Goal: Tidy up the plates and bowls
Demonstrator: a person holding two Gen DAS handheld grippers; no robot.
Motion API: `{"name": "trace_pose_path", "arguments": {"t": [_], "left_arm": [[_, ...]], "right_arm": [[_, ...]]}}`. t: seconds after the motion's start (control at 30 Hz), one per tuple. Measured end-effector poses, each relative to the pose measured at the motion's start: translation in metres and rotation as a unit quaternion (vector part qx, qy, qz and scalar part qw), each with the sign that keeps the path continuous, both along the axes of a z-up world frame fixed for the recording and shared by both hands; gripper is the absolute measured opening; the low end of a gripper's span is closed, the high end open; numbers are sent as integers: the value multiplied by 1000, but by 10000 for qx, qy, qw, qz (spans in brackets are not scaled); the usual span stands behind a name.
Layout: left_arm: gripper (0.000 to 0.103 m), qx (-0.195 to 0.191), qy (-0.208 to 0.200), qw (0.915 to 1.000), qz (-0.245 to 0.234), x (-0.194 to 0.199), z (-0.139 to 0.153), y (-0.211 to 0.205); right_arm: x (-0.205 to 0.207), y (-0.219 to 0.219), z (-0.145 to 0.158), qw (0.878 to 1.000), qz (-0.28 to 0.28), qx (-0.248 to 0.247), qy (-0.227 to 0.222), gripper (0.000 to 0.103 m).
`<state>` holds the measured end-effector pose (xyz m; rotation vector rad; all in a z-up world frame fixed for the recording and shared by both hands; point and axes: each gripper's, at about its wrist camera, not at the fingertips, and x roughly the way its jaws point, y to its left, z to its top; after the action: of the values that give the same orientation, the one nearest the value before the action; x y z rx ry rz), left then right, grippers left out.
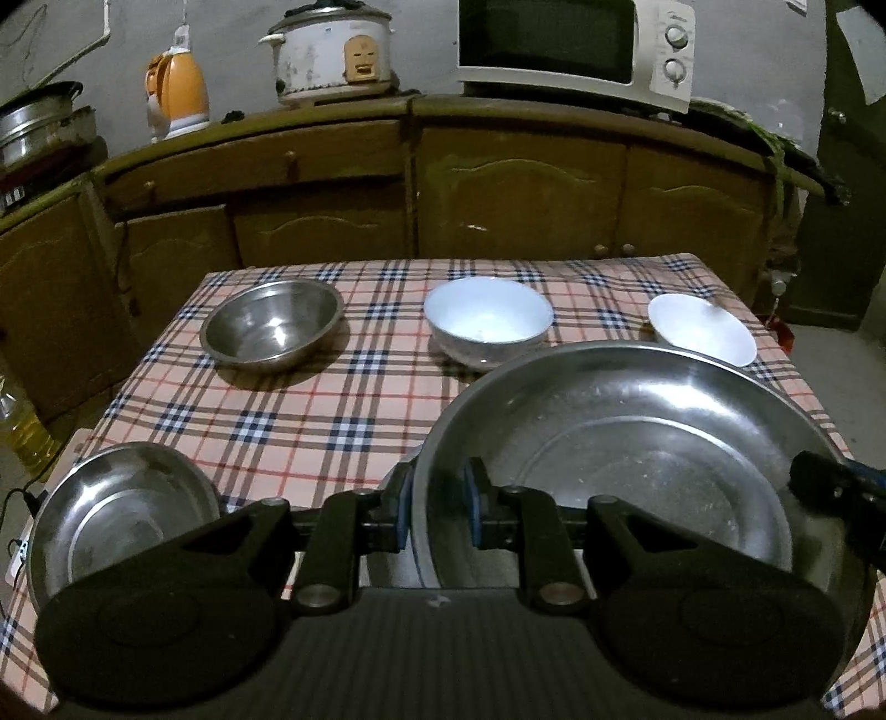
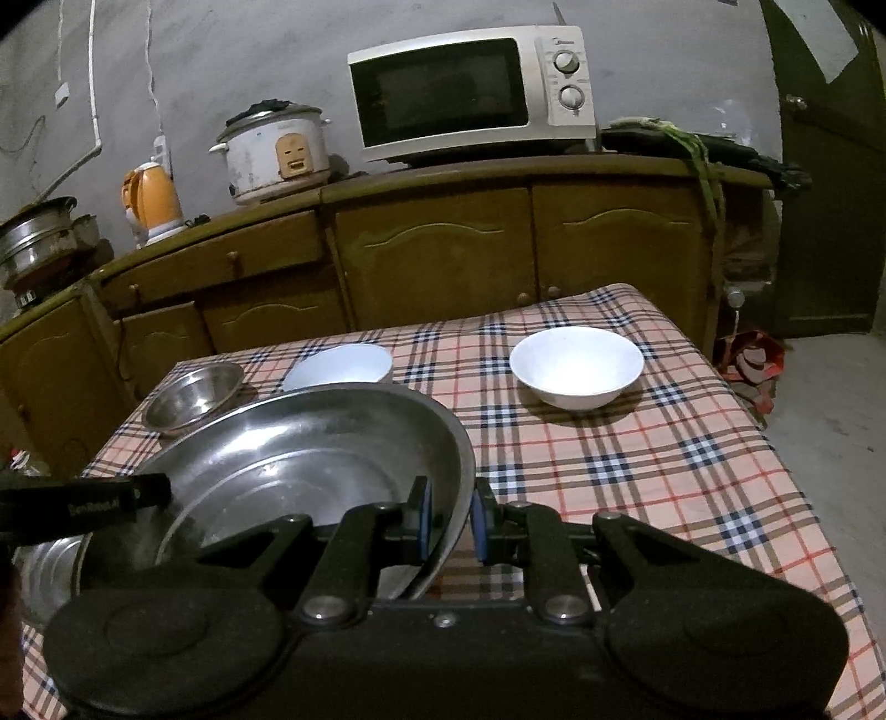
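A large steel plate (image 1: 637, 459) is held between both grippers above the checked table (image 1: 332, 421). My left gripper (image 1: 440, 515) is shut on its left rim. My right gripper (image 2: 451, 518) is shut on its right rim (image 2: 454, 487); the right gripper also shows at the plate's far edge in the left wrist view (image 1: 830, 482). A smaller steel plate (image 1: 122, 515) lies at the table's near left corner. A steel bowl (image 1: 271, 324), a white bowl (image 1: 487, 318) and a second white bowl (image 1: 700, 327) stand along the far side.
Wooden cabinets (image 1: 498, 194) run behind the table, carrying a microwave (image 1: 576, 44), a rice cooker (image 1: 332, 55) and an orange kettle (image 1: 177, 94). Steel pots (image 1: 39, 122) stand at far left. An oil bottle (image 1: 22, 426) stands left of the table.
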<state>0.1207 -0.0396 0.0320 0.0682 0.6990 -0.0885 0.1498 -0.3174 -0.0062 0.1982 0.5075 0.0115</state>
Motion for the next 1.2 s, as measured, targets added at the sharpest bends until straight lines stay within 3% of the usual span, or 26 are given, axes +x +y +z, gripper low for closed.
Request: {"name": "trace_pose_path", "arguments": {"t": [0.7, 1.2], "left_arm": [[22, 101, 284, 9993, 206, 30, -41, 28], [23, 280, 437, 9985, 166, 45, -82, 34]], "right_arm": [[46, 30, -36, 9995, 232, -47, 231, 20], [74, 46, -84, 9975, 321, -297, 551, 20]]}}
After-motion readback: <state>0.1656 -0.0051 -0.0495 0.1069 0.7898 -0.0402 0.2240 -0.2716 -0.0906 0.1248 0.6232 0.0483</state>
